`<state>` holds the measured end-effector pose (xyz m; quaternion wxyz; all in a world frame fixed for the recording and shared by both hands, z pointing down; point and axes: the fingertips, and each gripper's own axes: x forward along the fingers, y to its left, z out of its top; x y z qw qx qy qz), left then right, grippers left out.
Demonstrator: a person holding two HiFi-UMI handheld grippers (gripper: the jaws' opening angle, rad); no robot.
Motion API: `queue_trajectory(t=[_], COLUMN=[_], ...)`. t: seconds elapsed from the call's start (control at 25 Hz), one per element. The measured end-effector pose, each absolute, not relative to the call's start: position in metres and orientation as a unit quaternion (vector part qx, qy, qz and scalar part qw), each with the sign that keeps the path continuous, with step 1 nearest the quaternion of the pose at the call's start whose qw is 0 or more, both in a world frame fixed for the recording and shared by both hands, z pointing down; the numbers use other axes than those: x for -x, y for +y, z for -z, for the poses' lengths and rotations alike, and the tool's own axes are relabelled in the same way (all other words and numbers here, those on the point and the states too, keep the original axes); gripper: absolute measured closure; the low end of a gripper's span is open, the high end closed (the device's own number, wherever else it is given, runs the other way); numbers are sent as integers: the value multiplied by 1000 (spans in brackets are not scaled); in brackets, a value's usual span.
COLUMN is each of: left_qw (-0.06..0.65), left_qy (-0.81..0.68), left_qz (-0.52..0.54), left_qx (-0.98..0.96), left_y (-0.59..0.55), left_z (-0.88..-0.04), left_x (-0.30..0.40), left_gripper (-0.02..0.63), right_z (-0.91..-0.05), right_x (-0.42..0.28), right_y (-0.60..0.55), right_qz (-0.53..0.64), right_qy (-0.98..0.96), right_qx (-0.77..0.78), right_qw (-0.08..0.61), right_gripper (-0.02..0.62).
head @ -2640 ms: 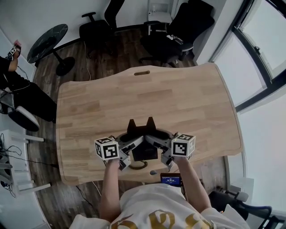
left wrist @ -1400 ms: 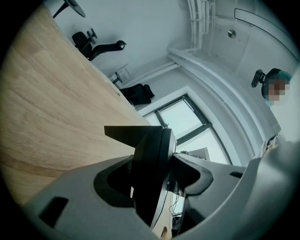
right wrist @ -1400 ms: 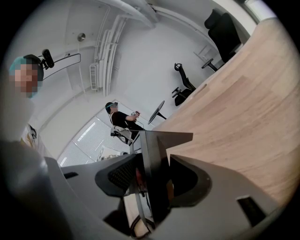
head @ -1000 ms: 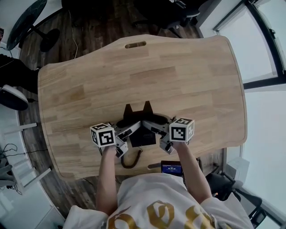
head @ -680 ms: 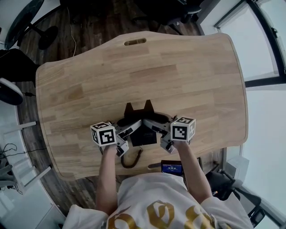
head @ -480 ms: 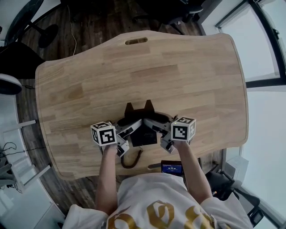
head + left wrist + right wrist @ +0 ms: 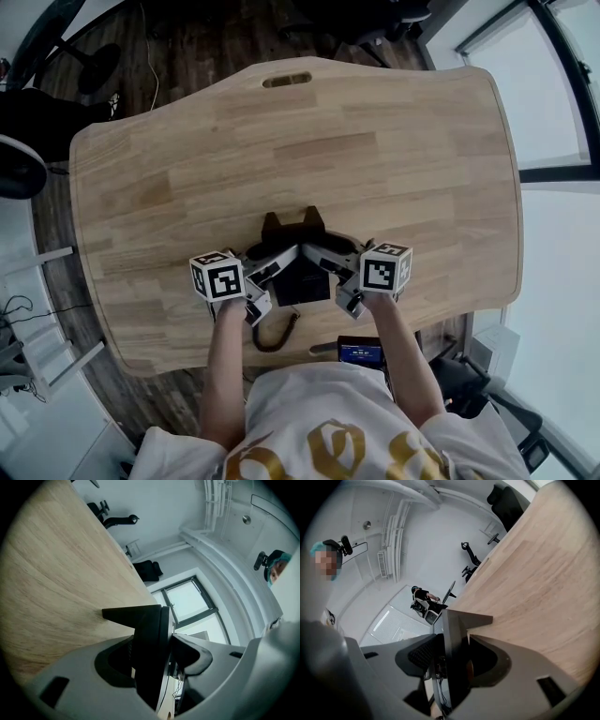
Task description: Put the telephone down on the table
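A black desk telephone (image 7: 301, 278) is held near the front edge of the wooden table (image 7: 375, 169), its two stand feet pointing away from me. My left gripper (image 7: 265, 272) is shut on its left side and my right gripper (image 7: 333, 267) on its right side. In the left gripper view the telephone (image 7: 149, 639) stands edge-on, pinched between the grey jaws; the right gripper view shows the telephone (image 7: 457, 639) clamped the same way. Its coiled cord (image 7: 277, 339) loops down toward me. Whether the feet touch the wood I cannot tell.
The table has an oval cable slot (image 7: 288, 80) at its far edge. A small device with a blue screen (image 7: 359, 352) sits just below the near edge. Wooden floor, a round dark side table and chairs lie beyond the table.
Both hands and the telephone keep the same place on the table. Only the head view has shifted a little over the scene.
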<state>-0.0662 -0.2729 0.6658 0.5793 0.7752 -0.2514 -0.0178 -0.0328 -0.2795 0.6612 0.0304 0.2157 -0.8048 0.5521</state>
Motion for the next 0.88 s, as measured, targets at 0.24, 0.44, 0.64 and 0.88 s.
queue_trajectory(t=[0.24, 0.44, 0.64, 0.88], left_qw=[581, 572, 559, 527], left_qy=[-259, -296, -329, -381], left_qz=[16, -5, -31, -47], left_qx=[-771, -765, -761, -758], left_y=[-273, -271, -268, -269], left_z=[-667, -668, -666, -656], left_x=[68, 72, 75, 87], left_gripper=[376, 351, 351, 327], right_z=[-662, -661, -661, -656], right_x=[33, 33, 30, 18], right_y=[-279, -278, -276, -273], right_qz=[-554, -550, -531, -509], right_qy=[-804, -802, -804, -806], right_qx=[-216, -231, -265, -296], right_qw=[27, 30, 40, 54], right_gripper=[391, 391, 387, 383])
